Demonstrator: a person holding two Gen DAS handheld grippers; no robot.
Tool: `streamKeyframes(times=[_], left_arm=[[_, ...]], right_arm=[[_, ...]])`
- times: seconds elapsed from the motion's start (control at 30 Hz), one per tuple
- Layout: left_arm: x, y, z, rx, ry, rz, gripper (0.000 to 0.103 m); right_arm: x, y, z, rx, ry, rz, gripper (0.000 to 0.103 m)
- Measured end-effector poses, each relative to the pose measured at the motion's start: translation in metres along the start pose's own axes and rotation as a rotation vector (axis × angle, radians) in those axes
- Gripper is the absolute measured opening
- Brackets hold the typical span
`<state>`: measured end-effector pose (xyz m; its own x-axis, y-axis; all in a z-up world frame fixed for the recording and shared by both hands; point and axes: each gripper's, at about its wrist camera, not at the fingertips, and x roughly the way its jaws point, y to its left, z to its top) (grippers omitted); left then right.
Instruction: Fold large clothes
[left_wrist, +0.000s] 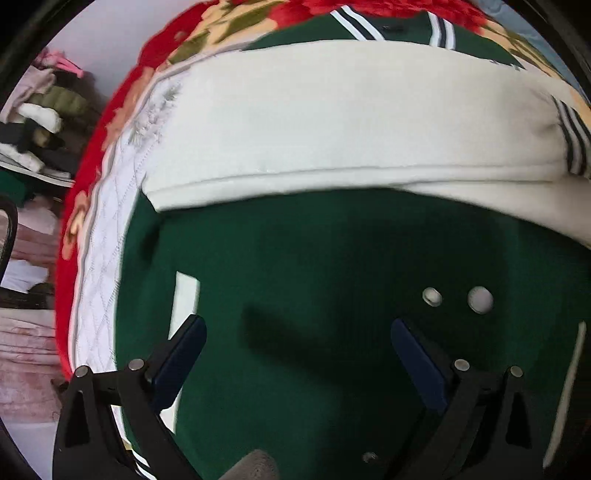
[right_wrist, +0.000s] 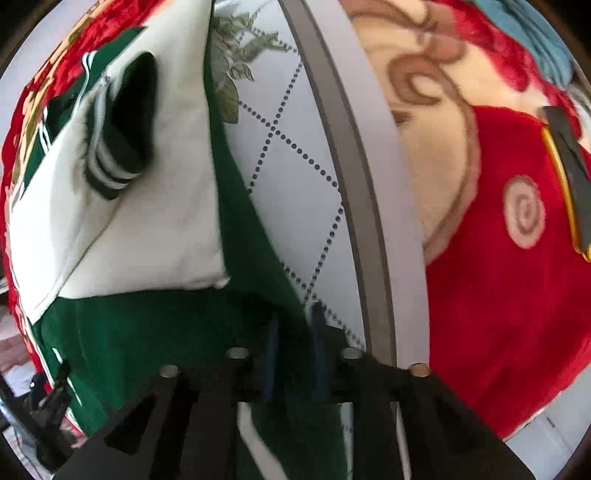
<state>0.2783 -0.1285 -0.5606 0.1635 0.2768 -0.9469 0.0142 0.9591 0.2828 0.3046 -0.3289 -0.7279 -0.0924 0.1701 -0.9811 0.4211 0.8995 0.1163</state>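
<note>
A dark green jacket (left_wrist: 314, 258) with white sleeves lies flat on a bed. One white sleeve (left_wrist: 332, 122) is folded across its body, the striped cuff (left_wrist: 572, 144) at the right. My left gripper (left_wrist: 297, 325) hangs open over the green body, nothing between its fingers, with two snap buttons (left_wrist: 480, 299) just beyond its right finger. In the right wrist view my right gripper (right_wrist: 293, 325) points steeply down at the green jacket (right_wrist: 147, 332), at its right edge. Its jaws stand narrowly apart, the flat edge between them unpinched. The white sleeve (right_wrist: 129, 240) and cuff (right_wrist: 110, 173) lie to the left.
Under the jacket is a white quilted mat (left_wrist: 99, 277) (right_wrist: 295, 184) on a red floral blanket (left_wrist: 122, 92) (right_wrist: 498, 277). A pile of folded clothes (left_wrist: 40, 110) sits beyond the bed at the left. A dark strap (right_wrist: 569, 166) lies on the blanket at the far right.
</note>
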Motion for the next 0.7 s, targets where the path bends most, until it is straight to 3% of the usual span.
streamKeyframes(times=[0.13,0.33,0.4,0.43,0.5,0.53,0.57,0.6,0.63,0.7], left_arm=[[-0.013,0.029,-0.027,-0.002,-0.016,0.07,0.102],[0.006,0.083,-0.096,-0.004,0.097,0.177,0.102],[0.017,0.092,-0.113,-0.023,0.14,0.168,0.102],[0.02,0.096,-0.122,-0.032,0.149,0.166,0.102],[0.023,0.097,-0.132,-0.036,0.146,0.153,0.102],[0.024,0.097,-0.134,-0.033,0.149,0.156,0.102],[0.024,0.096,-0.136,-0.033,0.142,0.151,0.102],[0.024,0.098,-0.137,-0.031,0.137,0.149,0.102],[0.025,0.099,-0.137,-0.032,0.135,0.146,0.102],[0.025,0.101,-0.136,-0.051,0.135,0.13,0.102]], right_arm=[[-0.023,0.008,-0.049,0.002,0.03,0.089,0.041],[0.014,0.091,-0.14,-0.072,0.245,0.294,0.041],[0.031,0.121,-0.165,-0.103,0.261,0.295,0.046],[0.042,0.136,-0.174,-0.13,0.267,0.284,0.058],[0.061,0.154,-0.19,-0.199,0.265,0.205,0.071],[0.067,0.164,-0.194,-0.245,0.252,0.125,0.071],[0.067,0.168,-0.197,-0.244,0.222,0.075,0.069],[0.064,0.168,-0.198,-0.226,0.188,0.045,0.052],[0.061,0.168,-0.199,-0.224,0.166,0.0,0.012],[0.056,0.162,-0.199,-0.178,0.164,0.003,0.012]])
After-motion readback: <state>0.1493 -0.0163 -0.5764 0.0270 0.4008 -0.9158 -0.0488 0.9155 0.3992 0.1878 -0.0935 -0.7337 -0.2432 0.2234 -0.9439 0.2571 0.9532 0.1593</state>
